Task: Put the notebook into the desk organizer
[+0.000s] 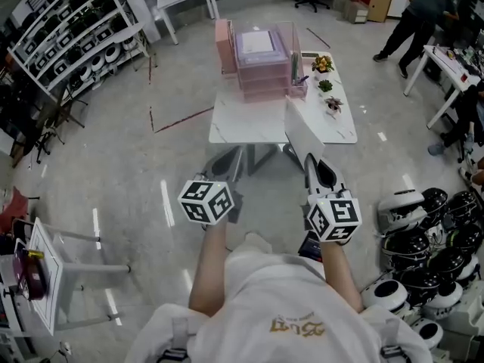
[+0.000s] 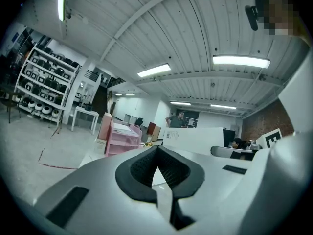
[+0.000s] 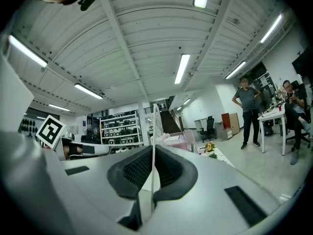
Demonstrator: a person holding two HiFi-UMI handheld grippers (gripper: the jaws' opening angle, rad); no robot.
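The right gripper (image 3: 152,173) is clamped on the notebook (image 1: 302,133); in the right gripper view the notebook shows edge-on as a thin white sheet pinched between the dark pads (image 3: 131,170), standing upright; in the head view it sticks out ahead of the person towards 12 o'clock, its far end over the near edge of the white table (image 1: 246,123). The left gripper (image 2: 157,174) has its jaws closed together with nothing between them; it hangs at 11 o'clock, short of the table and apart from the notebook. The pink desk organizer (image 1: 261,60) stands at the table's far end, at 12 o'clock, well apart from the notebook; small potted plants (image 1: 327,86) sit at 1 o'clock, along the table's right side.
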